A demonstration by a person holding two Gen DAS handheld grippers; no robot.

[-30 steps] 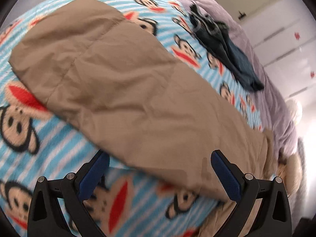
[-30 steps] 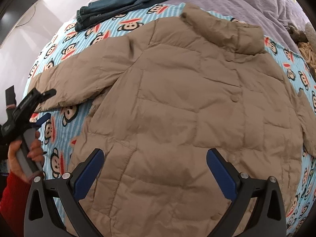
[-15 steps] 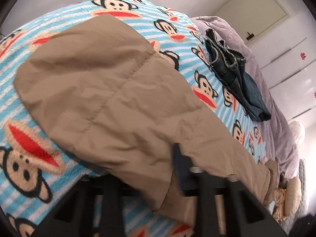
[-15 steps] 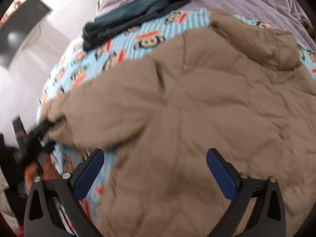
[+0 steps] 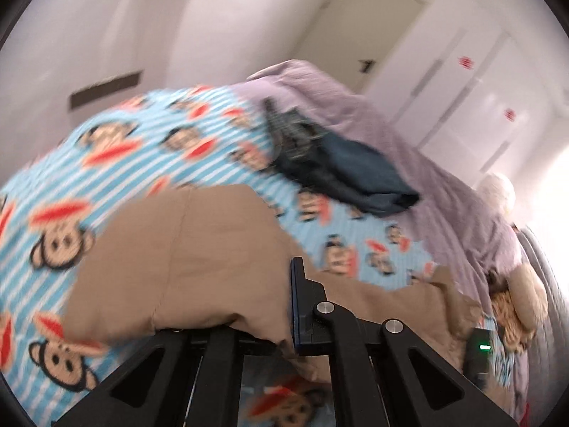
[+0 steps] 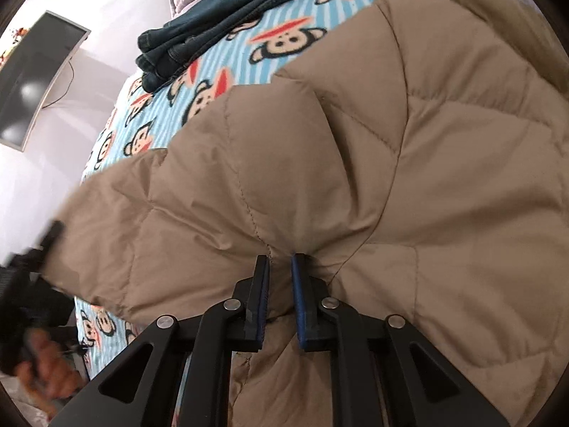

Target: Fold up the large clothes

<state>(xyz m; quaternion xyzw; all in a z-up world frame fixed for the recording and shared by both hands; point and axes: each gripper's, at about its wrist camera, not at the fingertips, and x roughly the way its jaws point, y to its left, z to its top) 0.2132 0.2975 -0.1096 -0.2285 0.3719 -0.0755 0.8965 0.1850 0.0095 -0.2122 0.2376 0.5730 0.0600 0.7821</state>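
Your left gripper (image 5: 284, 306) clamps the sleeve (image 5: 185, 259) end; your right gripper (image 6: 279, 277), jaws just closing, pinches the tan puffer jacket (image 6: 426, 178) where the sleeve's length begins.

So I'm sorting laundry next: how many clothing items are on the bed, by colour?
Tan: 1, jacket
Dark blue: 1, folded jeans
Total: 2, both on the monkey blanket

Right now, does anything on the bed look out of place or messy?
Mostly no. The tan puffer jacket is bunched where the right claw pinches it. The folded jeans lie neatly on the monkey-print blanket.
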